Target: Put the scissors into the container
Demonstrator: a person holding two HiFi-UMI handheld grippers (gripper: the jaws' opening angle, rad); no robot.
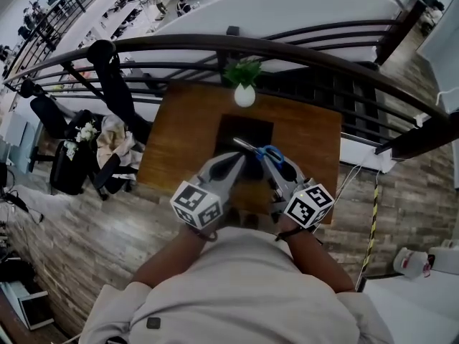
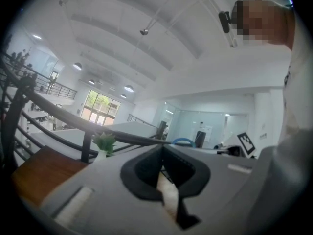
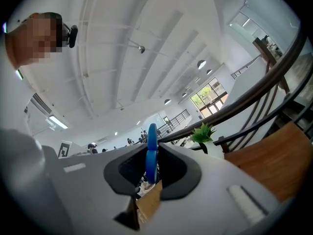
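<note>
Blue-handled scissors (image 1: 270,151), pinched in the right hand-held gripper (image 1: 267,160), hang over the counter's (image 1: 183,138) black container (image 1: 244,129); lower blades-first before releasing, keeping the pressed-together, empty left hand-held gripper (image 1: 239,157) aside.

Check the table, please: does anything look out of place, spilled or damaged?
Nothing stands out. The plant stands upright at the far edge of the table, the container sits square on it, and the right gripper holds the scissors by the blue handle.
</note>
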